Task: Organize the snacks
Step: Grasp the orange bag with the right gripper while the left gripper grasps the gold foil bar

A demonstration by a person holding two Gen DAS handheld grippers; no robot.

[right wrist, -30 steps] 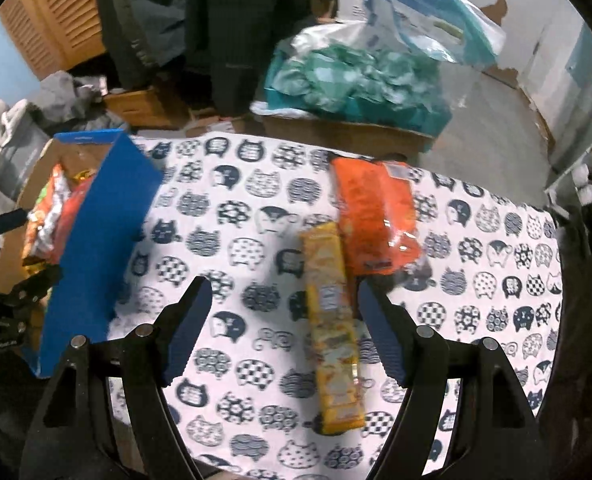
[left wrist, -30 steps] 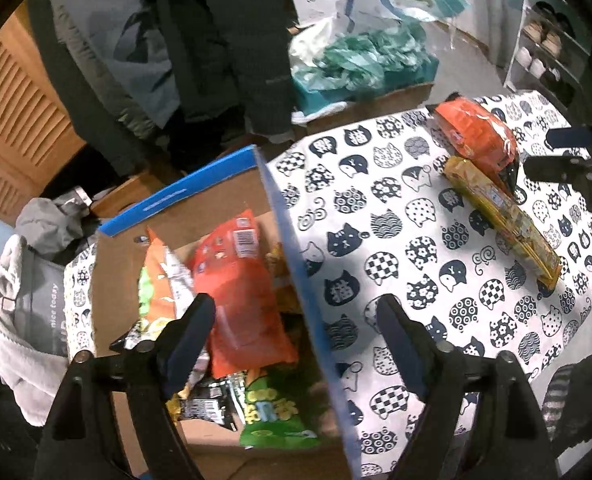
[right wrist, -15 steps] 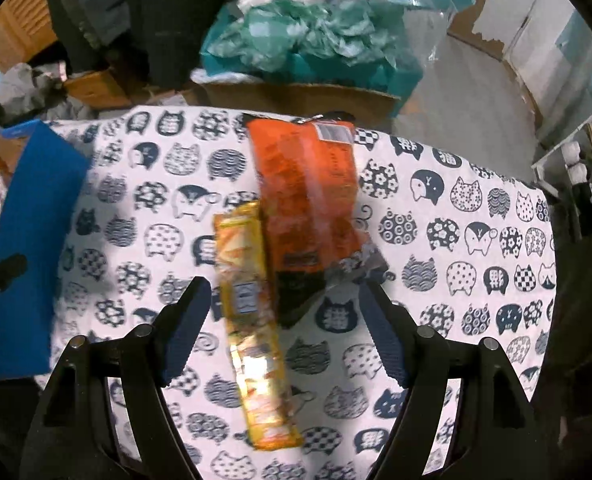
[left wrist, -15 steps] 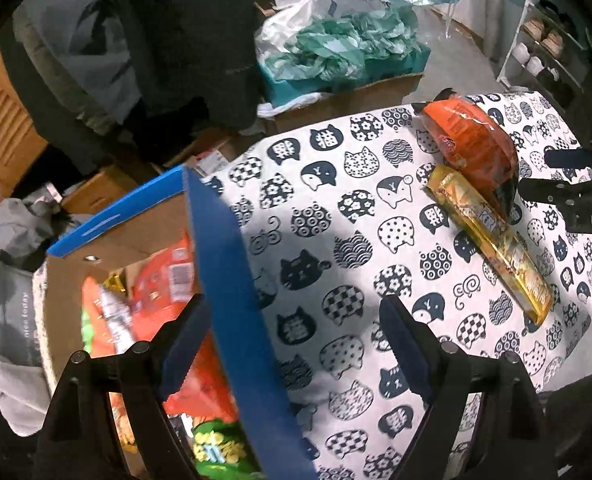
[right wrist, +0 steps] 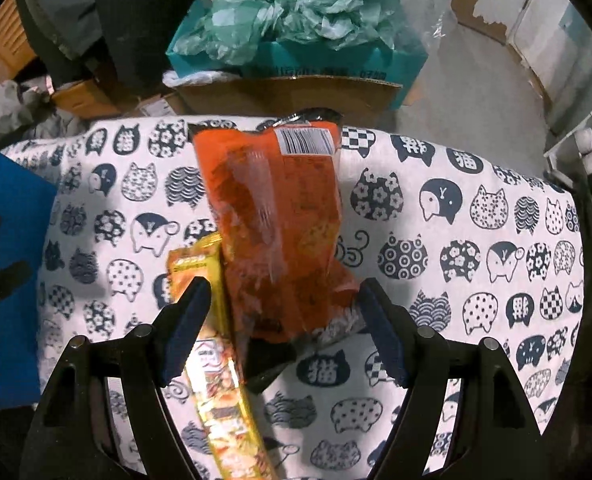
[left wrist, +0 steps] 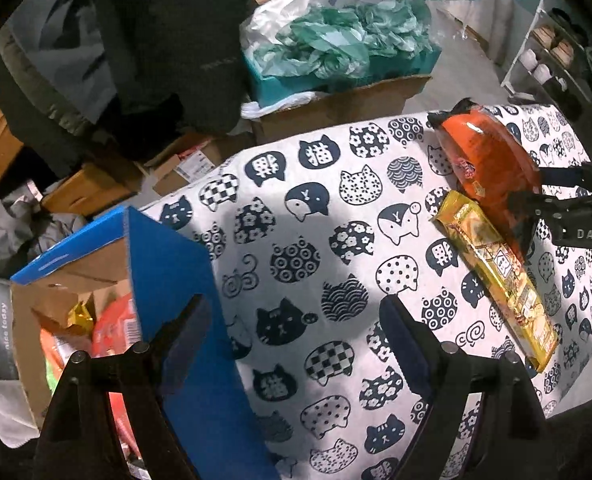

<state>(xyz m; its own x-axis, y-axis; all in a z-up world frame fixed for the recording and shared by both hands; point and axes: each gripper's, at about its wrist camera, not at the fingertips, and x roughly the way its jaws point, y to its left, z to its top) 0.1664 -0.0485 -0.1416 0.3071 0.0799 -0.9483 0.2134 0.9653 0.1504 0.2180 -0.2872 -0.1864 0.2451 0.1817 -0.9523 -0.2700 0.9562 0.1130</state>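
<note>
Each claw, left (left wrist: 292, 332) and right (right wrist: 282, 320), has black plastic arms, round silver rivets and dark navy finger pads (right wrist: 380, 328); white "DAS" lettering at 3 o'clock.

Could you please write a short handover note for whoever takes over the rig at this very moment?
Left gripper: open, empty, over the blue wall of the snack box.
Right gripper: open, straddling the near end of the orange bag, not gripping it.
On the cat-print cloth: the orange bag and, beside it, the long yellow pack.
Done: several snacks already lie in the box.
Left: grasp the orange bag, box it, then the yellow pack.
</note>
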